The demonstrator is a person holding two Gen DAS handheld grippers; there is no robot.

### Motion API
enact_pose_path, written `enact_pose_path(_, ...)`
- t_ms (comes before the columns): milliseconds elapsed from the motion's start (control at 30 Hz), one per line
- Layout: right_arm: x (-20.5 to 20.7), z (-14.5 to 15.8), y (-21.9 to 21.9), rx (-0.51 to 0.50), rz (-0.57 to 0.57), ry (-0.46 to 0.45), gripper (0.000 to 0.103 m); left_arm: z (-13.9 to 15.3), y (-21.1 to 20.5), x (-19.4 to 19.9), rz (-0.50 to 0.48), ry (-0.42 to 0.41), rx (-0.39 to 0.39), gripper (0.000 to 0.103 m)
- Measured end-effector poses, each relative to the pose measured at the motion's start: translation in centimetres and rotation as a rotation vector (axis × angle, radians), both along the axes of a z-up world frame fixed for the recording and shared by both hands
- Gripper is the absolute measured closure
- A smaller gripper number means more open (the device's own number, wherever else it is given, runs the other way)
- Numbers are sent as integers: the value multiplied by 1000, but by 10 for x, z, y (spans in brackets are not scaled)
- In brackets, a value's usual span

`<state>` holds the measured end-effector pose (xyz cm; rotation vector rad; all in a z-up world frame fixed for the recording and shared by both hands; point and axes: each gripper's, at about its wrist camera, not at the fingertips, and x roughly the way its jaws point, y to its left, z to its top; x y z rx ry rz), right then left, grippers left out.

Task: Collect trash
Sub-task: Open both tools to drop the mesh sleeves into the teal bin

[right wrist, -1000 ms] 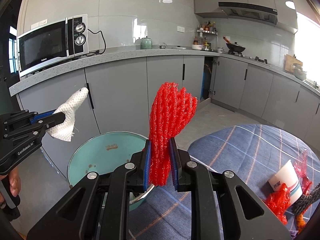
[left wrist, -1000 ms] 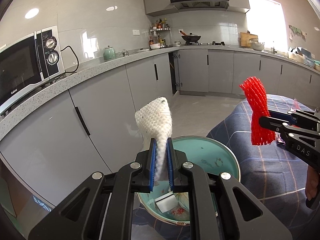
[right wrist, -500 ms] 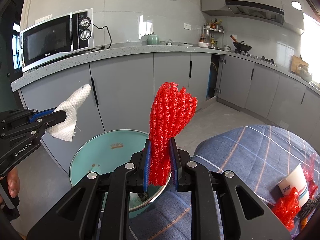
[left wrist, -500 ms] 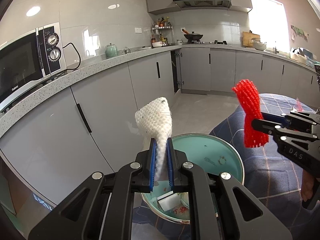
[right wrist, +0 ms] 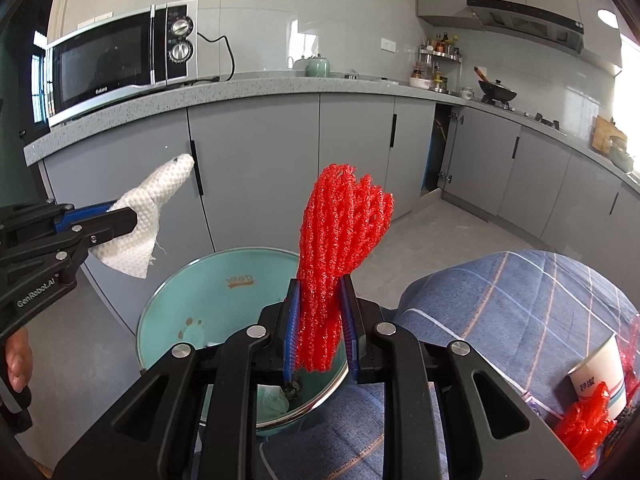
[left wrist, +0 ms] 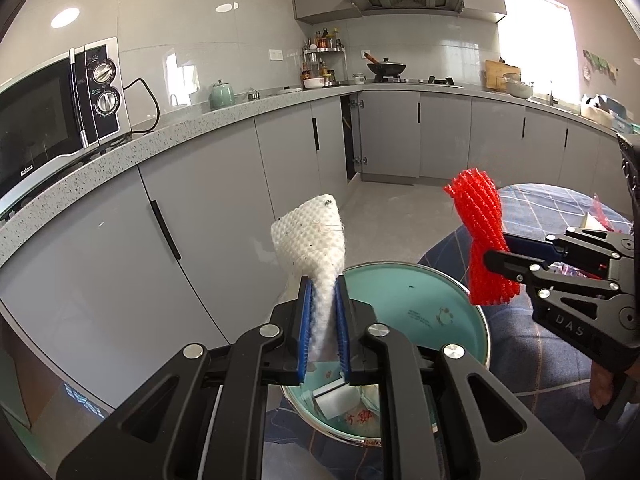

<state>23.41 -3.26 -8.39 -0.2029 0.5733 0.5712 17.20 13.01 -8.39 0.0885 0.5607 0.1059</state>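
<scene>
The white foam net (left wrist: 316, 240), clenched in the left claw (left wrist: 323, 328), and the red foam net (right wrist: 340, 248), clenched in the right claw (right wrist: 320, 336), hang over the teal bin (right wrist: 176, 320); each claw should probably centre above the opening before releasing.

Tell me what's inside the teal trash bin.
In the teal trash bin: a white boxy scrap, something with red print and pale crumpled waste. The claws and what they hold cover the rest.
</scene>
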Motion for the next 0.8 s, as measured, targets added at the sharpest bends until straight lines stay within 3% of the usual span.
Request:
enact_pose_path(67,0,-3,3,-13,6,0,76,-1,1,0,0,3,-4,85)
enact_pose_path(100,-1,-5,4,-18,5,-2,70,-2,1,1,-2,5,-3,80)
enact_pose_path(233,0,-8,3,-14,-1,5,62,-3,2,0,3,-1,-2,59)
enact_pose_path(267,0,-8,3,-11,-3,5,57,-3,2,0,3,-1,1,59)
enact_pose_path(800,-22,1,-37,17,-97,7,48,-3,-13,-4,-9,-6,9,42)
